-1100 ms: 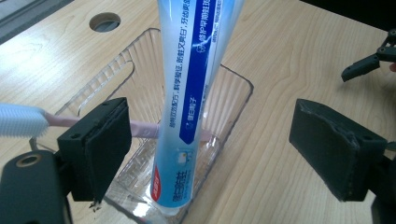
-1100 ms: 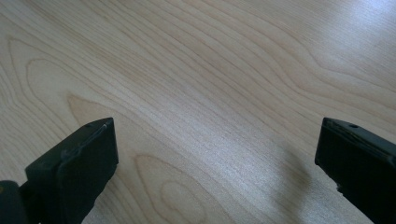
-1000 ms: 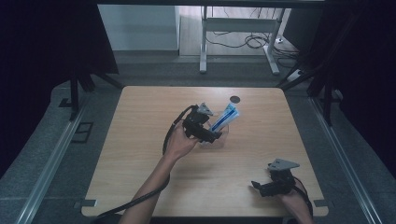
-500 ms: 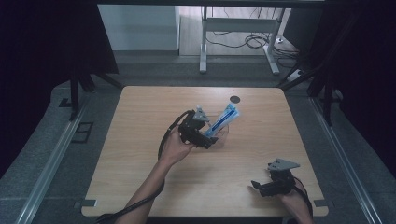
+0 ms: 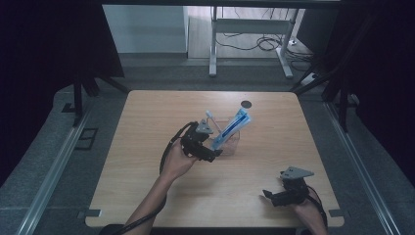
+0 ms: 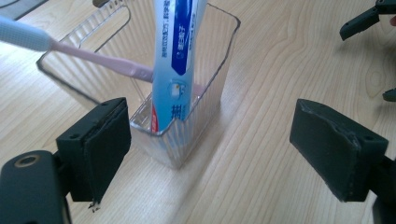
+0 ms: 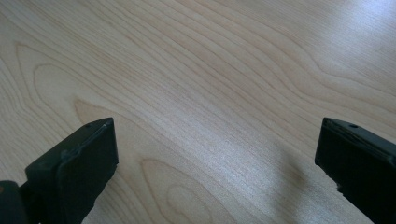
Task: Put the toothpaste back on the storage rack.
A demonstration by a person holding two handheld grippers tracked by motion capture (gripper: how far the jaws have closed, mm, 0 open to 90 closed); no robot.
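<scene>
A clear plastic holder (image 5: 227,141) (image 6: 205,79) stands near the table's middle. In it lean a blue-and-white toothpaste tube (image 5: 234,127) (image 6: 173,60) and a pink toothbrush (image 6: 93,58) with a white head (image 5: 209,115). My left gripper (image 5: 208,152) (image 6: 210,149) is open just short of the holder, jaws wide apart with nothing between them. My right gripper (image 5: 274,196) (image 7: 215,172) is open low over bare wood near the front right edge, and it also appears far off in the left gripper view (image 6: 373,18).
The wooden table (image 5: 147,196) has a small dark round mark (image 5: 245,104) at its back edge. Black cables trail from both grippers. Dark curtains, metal rails and a desk frame surround the table beyond its edges.
My left gripper has drawn back a little from the holder toward the person, away from the tube. The right gripper has stayed in place.
</scene>
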